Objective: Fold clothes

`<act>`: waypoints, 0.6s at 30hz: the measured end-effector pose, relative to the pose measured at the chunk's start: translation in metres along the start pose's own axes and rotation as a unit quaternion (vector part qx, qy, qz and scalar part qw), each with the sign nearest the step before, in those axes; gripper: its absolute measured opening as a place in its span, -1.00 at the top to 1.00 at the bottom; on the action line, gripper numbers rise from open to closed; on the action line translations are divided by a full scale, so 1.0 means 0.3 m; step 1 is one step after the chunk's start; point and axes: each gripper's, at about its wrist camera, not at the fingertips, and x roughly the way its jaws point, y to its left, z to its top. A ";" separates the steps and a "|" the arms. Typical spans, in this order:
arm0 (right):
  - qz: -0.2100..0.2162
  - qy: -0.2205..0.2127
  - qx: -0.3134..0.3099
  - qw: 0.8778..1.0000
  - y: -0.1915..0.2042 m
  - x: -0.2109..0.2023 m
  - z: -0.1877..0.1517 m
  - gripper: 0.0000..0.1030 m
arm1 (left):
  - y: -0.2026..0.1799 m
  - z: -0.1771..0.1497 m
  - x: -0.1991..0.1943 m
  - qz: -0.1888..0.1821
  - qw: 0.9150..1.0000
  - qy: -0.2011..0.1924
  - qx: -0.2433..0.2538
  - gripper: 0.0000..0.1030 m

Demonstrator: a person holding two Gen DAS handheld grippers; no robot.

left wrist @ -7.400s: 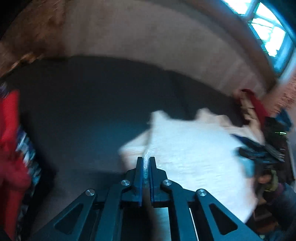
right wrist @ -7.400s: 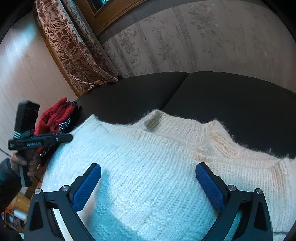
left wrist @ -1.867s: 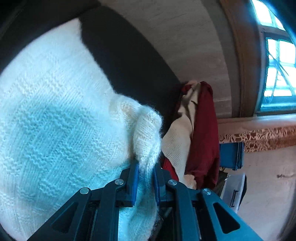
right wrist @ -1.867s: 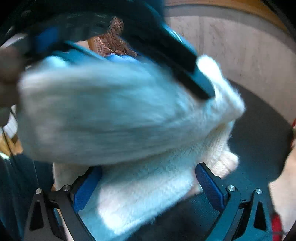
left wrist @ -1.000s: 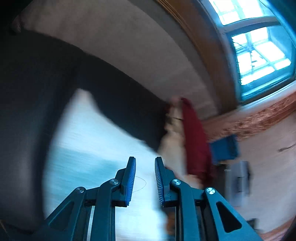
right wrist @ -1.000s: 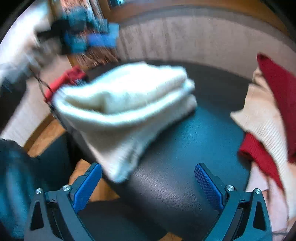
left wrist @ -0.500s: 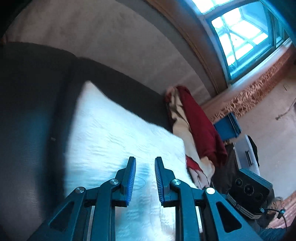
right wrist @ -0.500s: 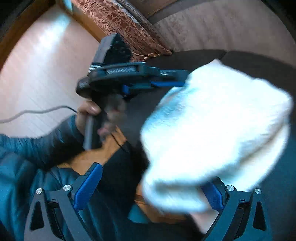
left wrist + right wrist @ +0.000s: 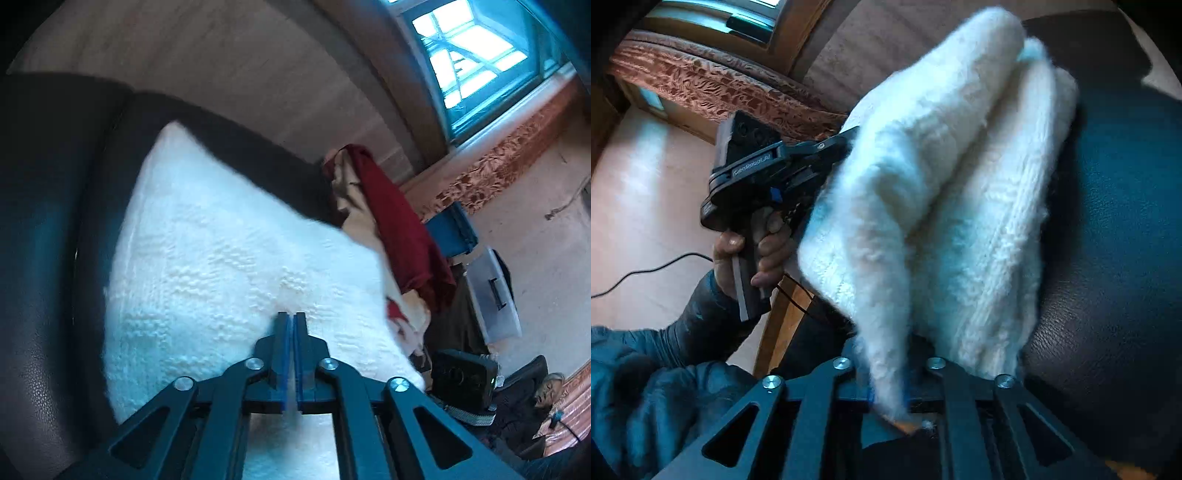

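While the folded white knit sweater [image 9: 229, 266] lies on the dark leather sofa [image 9: 40, 229], the left gripper [image 9: 289, 319] has just closed, empty, above it. The right gripper [image 9: 886, 391] has just closed, pinching the sweater's near edge.

Bare sofa seat [image 9: 44, 229] left of sweater [image 9: 221, 266] — clothes pile [image 9: 399, 229] seemingly crowds right

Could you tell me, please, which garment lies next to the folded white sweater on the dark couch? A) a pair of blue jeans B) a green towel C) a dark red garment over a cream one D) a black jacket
C: in the left wrist view a dark red garment drapes over a cream garment beside the white sweater on the couch.
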 end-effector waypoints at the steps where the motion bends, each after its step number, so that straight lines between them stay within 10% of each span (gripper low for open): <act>1: -0.002 -0.007 -0.004 1.000 0.014 -0.038 0.006 0.20 | -0.005 -0.006 -0.020 0.004 1.000 -0.010 0.004 0.81; 3: -0.007 -0.034 -0.009 0.999 0.035 -0.114 0.035 -0.25 | -0.001 -0.015 -0.046 -0.002 1.000 -0.021 -0.001 0.79; 9: -0.032 -0.156 0.000 0.987 0.033 -0.153 0.254 -0.38 | 0.023 -0.073 -0.131 0.002 0.999 -0.049 -0.007 0.78; 18: -0.073 -0.131 0.081 0.985 -0.068 0.030 0.397 -0.37 | -0.018 -0.162 -0.121 -0.014 0.997 -0.003 0.069 0.78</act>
